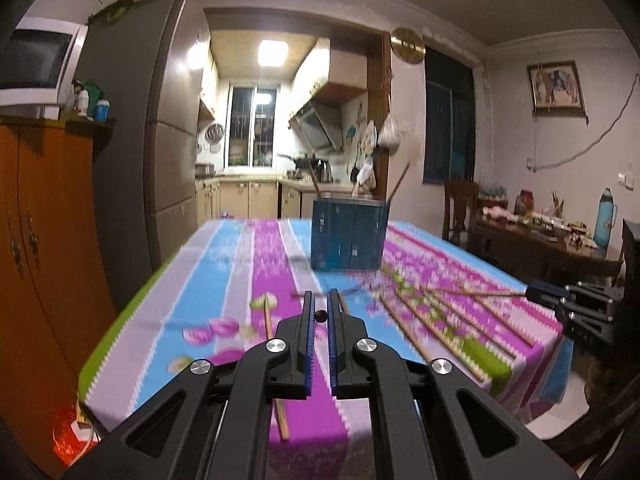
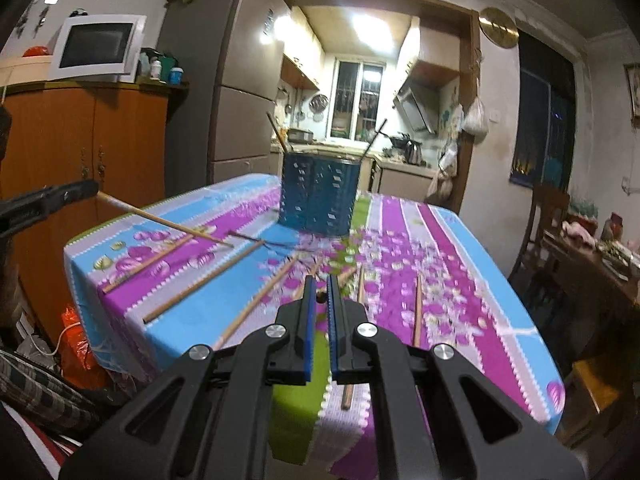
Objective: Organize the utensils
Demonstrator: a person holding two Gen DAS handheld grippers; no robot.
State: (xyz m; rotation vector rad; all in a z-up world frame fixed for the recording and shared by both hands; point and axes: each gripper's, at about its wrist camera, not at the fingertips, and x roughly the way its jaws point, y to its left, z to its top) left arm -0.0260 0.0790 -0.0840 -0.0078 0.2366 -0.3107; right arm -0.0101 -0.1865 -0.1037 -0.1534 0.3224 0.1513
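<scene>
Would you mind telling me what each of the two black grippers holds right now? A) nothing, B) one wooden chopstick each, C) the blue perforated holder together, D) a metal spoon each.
B: the left gripper and right gripper are each shut on a wooden chopstick, while the blue perforated holder stands untouched on the striped tablecloth.

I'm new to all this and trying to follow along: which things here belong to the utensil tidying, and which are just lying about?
Part of the job: blue utensil holder; loose chopsticks; left chopstick, held in the left claw; right chopstick, held in the right claw.

Just lying about: microwave; fridge; blue flask; wall clock.
</scene>
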